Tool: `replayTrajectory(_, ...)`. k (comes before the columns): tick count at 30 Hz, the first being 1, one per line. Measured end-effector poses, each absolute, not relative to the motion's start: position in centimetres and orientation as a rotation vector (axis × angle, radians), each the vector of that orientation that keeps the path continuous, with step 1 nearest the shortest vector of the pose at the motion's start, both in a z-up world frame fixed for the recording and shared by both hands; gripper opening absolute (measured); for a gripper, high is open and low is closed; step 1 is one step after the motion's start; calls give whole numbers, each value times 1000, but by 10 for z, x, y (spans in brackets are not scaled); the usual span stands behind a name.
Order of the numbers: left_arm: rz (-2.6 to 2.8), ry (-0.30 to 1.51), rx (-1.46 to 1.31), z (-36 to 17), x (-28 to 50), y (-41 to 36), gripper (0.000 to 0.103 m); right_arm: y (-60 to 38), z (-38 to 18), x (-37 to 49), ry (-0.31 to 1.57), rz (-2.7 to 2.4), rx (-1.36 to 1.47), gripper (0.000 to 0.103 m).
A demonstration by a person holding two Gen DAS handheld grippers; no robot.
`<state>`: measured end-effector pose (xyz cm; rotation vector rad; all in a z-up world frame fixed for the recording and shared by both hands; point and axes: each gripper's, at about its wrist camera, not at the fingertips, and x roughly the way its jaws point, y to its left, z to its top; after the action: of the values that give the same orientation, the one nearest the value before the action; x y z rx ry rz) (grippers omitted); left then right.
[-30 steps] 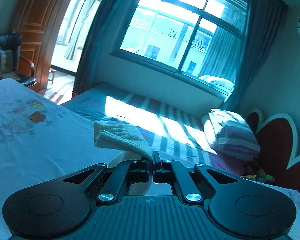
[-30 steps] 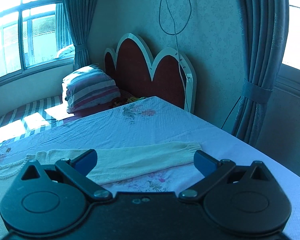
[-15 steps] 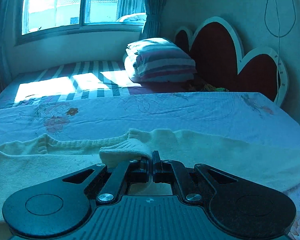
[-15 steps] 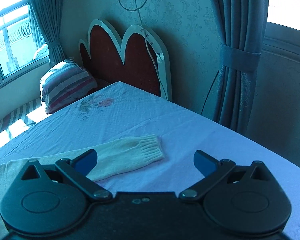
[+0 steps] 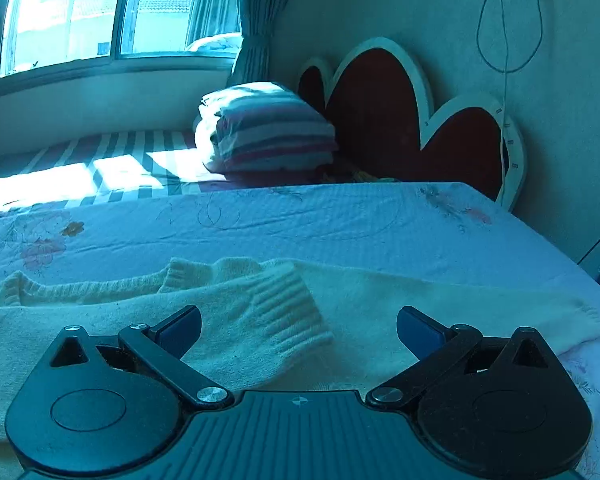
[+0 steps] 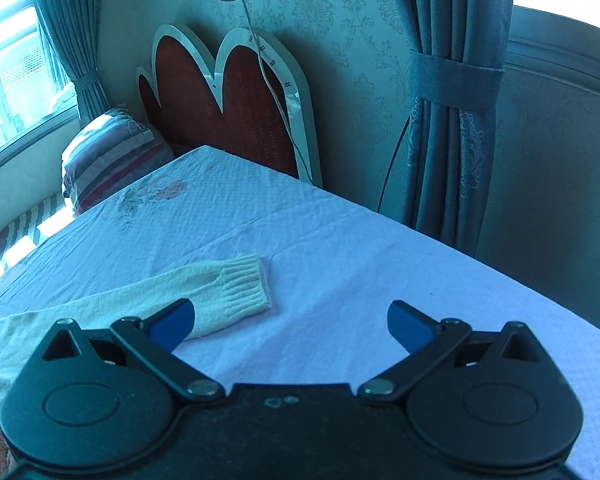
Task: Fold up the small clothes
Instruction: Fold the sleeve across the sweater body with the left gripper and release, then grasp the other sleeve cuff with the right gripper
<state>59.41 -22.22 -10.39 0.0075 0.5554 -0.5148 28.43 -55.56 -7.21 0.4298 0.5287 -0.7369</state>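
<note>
Through my left camera, my left claw has just been opening and now stands spread, gripping nothing, the sleeve cuff lying loose between its fingers on the cream sweater spread over the sheet. Through my right camera, my right claw is spread and empty above the sheet, with the other sleeve flat beside its left finger.

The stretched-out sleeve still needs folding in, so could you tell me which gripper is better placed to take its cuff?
Right, probably. The right gripper is open just short of the ribbed cuff, while the left gripper sits over the sleeve already folded across the sweater.
</note>
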Motion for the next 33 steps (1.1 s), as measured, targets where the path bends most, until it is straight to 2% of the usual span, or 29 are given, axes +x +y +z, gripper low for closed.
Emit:
replayTrajectory(3,-434,527,-38,-99,589,-200,103,-554,-68,291,516,-707,425,103)
replayTrajectory(8,-222,596,-43,-108,609,-159,103,-551,-68,298,521,-683,422,103)
replayTrajectory(12,-91,572,-128,-106,574,-90,103,-555,-67,293,508,-690,432,103)
replayTrajectory(15,-6,526,-91,-108,550,-54,103,-559,-71,288,519,-706,450,103)
replayTrajectory(18,-69,603,-127,-121,566,-28,103,-559,-79,289,545,-712,443,103)
replayTrajectory(19,-107,714,-142,-132,579,-22,103,-557,-82,292,556,-709,438,103)
replayTrajectory(22,-179,731,-173,-133,577,-15,103,-555,-85,299,554,-682,441,103)
replayTrajectory(25,-196,657,-238,-122,551,-6,103,-563,-86,303,528,-620,526,103)
replayTrajectory(28,-186,657,-267,-117,533,-1,103,-581,-98,307,510,-537,669,87)
replayTrajectory(33,-173,656,-239,-110,519,3,103,-601,-123,314,504,-479,801,85)
